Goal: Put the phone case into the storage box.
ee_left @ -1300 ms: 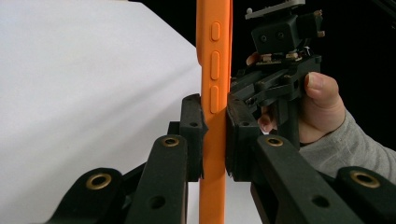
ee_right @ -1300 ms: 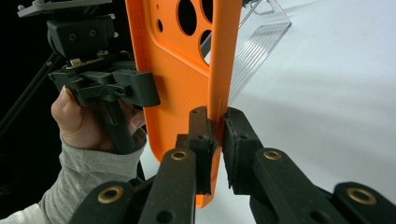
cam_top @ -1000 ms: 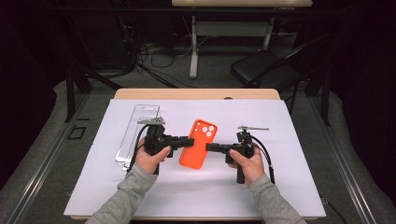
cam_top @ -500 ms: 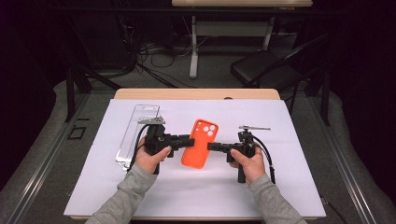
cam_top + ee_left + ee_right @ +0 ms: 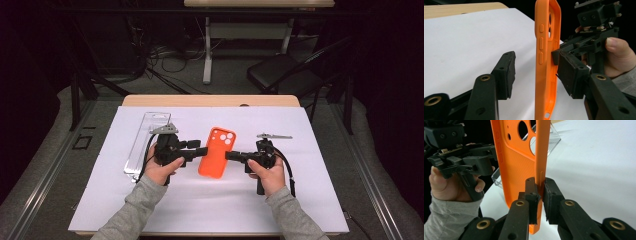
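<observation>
- Pinching one long edge of the orange phone case, the right gripper has its jaws pressed tight on it.
- Spread wide, the left gripper has the case's other edge between its jaws (one jaw well apart from it).
- Farther back, a clear plastic box lies on the white table.
</observation>
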Action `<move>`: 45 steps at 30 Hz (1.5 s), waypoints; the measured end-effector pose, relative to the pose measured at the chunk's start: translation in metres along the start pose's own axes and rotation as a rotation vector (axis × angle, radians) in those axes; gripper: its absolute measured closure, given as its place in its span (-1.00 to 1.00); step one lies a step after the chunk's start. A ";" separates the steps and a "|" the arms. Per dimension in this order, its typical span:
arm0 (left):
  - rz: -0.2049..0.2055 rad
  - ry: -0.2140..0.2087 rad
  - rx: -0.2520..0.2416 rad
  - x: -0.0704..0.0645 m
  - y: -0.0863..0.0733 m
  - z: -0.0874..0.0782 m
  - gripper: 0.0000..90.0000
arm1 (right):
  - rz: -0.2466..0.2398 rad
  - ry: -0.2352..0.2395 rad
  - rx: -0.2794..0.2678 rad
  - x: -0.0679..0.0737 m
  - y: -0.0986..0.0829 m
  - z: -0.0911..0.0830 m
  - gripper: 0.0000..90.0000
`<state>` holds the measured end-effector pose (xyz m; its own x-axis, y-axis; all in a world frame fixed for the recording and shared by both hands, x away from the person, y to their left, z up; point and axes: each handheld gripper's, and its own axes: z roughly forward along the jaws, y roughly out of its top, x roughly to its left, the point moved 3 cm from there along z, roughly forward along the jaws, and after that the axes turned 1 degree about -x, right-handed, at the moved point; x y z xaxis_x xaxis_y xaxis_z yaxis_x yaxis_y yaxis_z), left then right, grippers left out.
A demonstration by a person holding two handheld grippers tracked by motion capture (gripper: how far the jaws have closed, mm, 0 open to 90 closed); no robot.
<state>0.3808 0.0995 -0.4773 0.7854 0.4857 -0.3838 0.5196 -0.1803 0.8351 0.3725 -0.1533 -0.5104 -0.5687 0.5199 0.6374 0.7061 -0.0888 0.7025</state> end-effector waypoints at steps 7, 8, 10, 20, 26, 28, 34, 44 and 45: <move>0.024 0.027 0.000 0.000 0.003 -0.004 -0.03 | -0.033 -0.028 -0.001 0.002 0.001 -0.001 0.84; 0.032 0.027 -0.003 0.001 0.004 -0.004 -0.03 | -0.037 -0.029 -0.002 0.002 0.001 -0.001 0.84; 0.035 0.029 -0.005 0.000 0.005 -0.005 -0.03 | -0.047 -0.036 -0.002 0.004 0.002 -0.002 0.84; 0.127 0.094 0.029 -0.006 0.008 -0.007 -0.08 | -0.099 -0.079 0.010 0.008 0.002 -0.003 0.84; 0.180 0.146 0.046 -0.012 0.011 -0.009 -0.15 | -0.137 -0.108 0.013 0.010 0.004 -0.004 0.84; 0.187 0.152 0.043 -0.013 0.011 -0.009 -0.17 | -0.141 -0.109 0.014 0.011 0.004 -0.004 0.84; 0.217 0.177 0.047 -0.016 0.012 -0.010 -0.30 | -0.165 -0.129 0.018 0.012 0.004 -0.005 0.84; 0.232 0.198 0.054 -0.016 0.012 -0.011 -0.38 | -0.207 -0.176 0.035 0.018 0.004 -0.005 0.84; 0.236 0.203 0.053 -0.016 0.013 -0.011 -0.38 | -0.213 -0.179 0.038 0.018 0.004 -0.005 0.84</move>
<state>0.3709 0.0987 -0.4562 0.8055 0.5855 -0.0911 0.3524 -0.3498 0.8680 0.3625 -0.1487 -0.4942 -0.6250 0.6653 0.4084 0.5959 0.0686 0.8001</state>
